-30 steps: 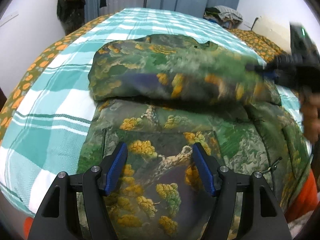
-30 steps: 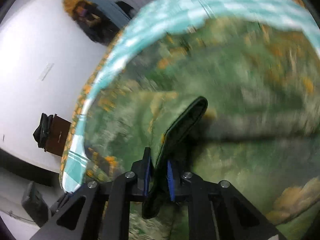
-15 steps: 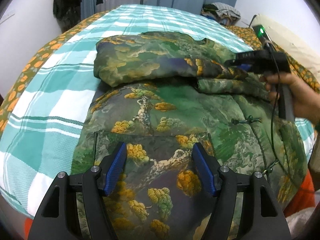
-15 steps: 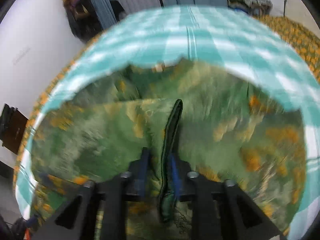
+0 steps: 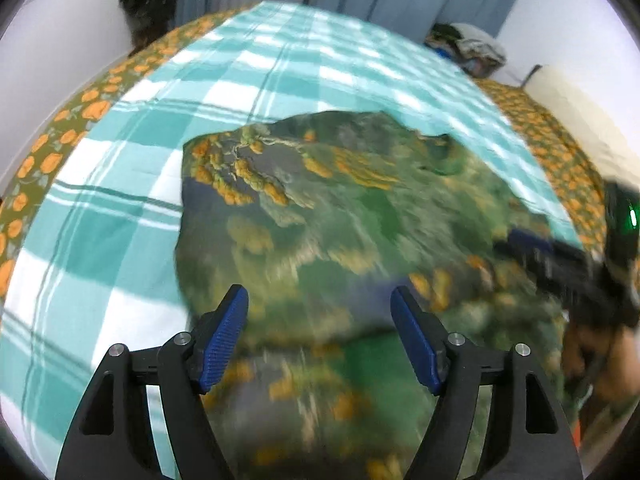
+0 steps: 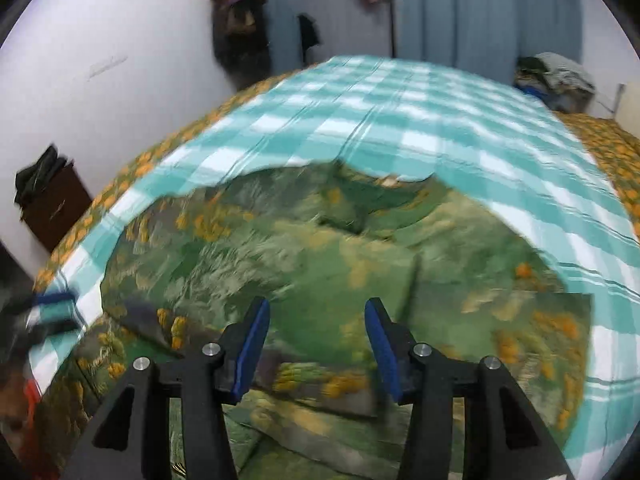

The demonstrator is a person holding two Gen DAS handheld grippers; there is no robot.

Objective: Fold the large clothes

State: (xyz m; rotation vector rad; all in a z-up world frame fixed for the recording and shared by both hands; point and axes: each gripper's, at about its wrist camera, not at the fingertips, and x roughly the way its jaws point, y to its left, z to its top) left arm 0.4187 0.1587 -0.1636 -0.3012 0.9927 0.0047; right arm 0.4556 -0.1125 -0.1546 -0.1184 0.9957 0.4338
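The jacket (image 5: pixel 340 232) lies on the bed (image 5: pixel 248 76), over the checked sheet, with its far part folded back over the body. Both views are blurred.

Left claw (image 5: pixel 320 340): jaws wide apart and opening, nothing between the pads. Right claw (image 6: pixel 318 344): jaws partly apart and opening, nothing gripped; cloth lies below the pads, not between them.

Risks from this state:
- The fold lies loose, with no claw on it. The padded cloth may spring back and open the fold.
- A claw passing low over the cloth may snag the fold edge and drag it out of line.
- A grip taken on the top layer only would lift that layer and leave the rest behind, skewing the next fold.
- The right claw shows at 3 o'clock in the left view (image 5: pixel 560 264), near the jacket's edge. A crossing move by either hand may cause a collision.

Position: in the left view, the fold fills the field from 12 to 3 o'clock of the claw. In the right view, the jacket spreads from 9 to 3 o'clock, just below the pads.
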